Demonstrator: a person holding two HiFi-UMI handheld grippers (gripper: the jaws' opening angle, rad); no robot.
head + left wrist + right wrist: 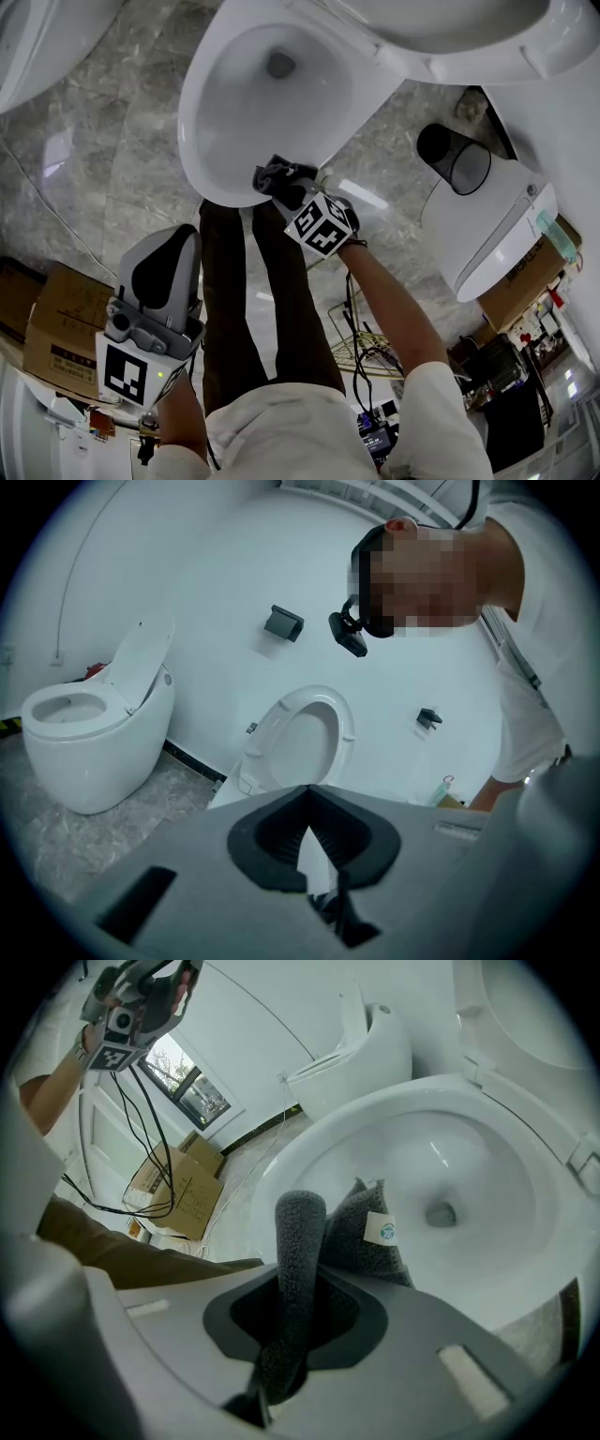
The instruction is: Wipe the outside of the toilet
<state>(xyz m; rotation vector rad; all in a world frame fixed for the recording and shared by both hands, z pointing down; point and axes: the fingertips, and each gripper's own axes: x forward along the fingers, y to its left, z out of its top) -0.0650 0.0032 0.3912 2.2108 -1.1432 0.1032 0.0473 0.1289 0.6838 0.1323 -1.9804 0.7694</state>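
Observation:
The white toilet stands open at the top of the head view, seat and lid raised. A dark grey cloth lies against the bowl's front rim, with my right gripper shut on it. In the right gripper view the cloth bulges out of the right gripper over the toilet's rim. My left gripper is held up at the lower left, well away from the toilet, shut and holding nothing. The left gripper points at the raised seat.
A second toilet and a black mesh bin stand to the right. Cardboard boxes sit at the left, cables lie on the marble floor, and a third toilet stands by the wall. The person's trousered legs stand before the bowl.

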